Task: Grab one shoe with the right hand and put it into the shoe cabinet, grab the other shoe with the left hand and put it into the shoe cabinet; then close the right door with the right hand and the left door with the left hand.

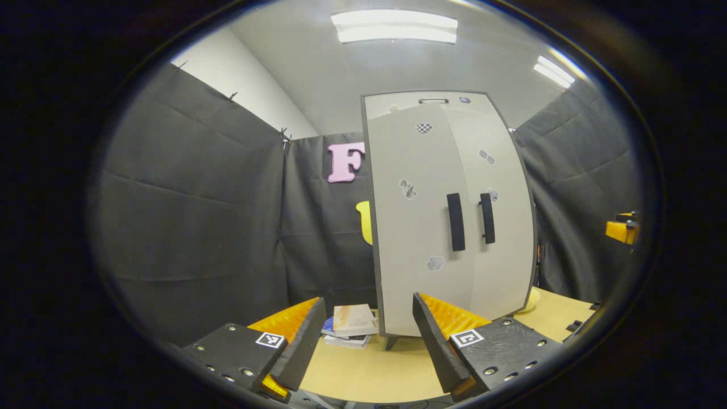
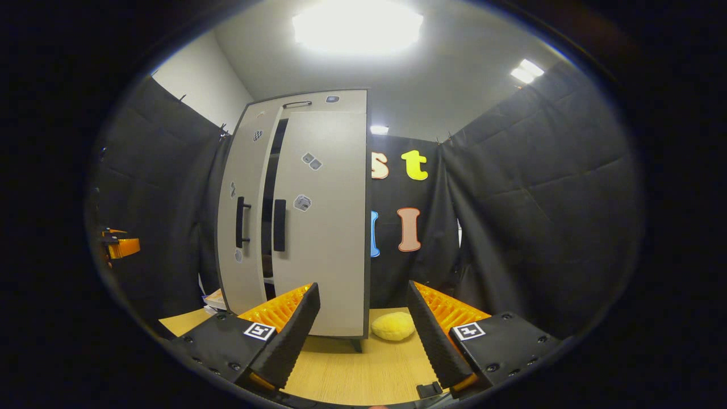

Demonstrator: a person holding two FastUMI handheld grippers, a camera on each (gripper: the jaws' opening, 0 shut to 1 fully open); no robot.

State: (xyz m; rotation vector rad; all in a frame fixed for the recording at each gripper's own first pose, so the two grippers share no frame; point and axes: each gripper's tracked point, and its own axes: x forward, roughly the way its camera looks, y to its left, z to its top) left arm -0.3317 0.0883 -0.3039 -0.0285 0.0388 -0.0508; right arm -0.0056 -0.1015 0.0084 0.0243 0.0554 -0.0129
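The shoe cabinet [image 2: 295,216] stood upright on the table [image 2: 352,369], its right door [image 2: 324,227] nearly shut and its left door [image 2: 241,216] ajar, a dark gap between them. A push landing off the handle could rock the cabinet or leave the gap open. The cabinet lay ahead of the right gripper [image 2: 363,329] and left gripper [image 1: 369,341]; both stood spread and empty. A yellow plush [image 2: 393,326] lay beside the cabinet.
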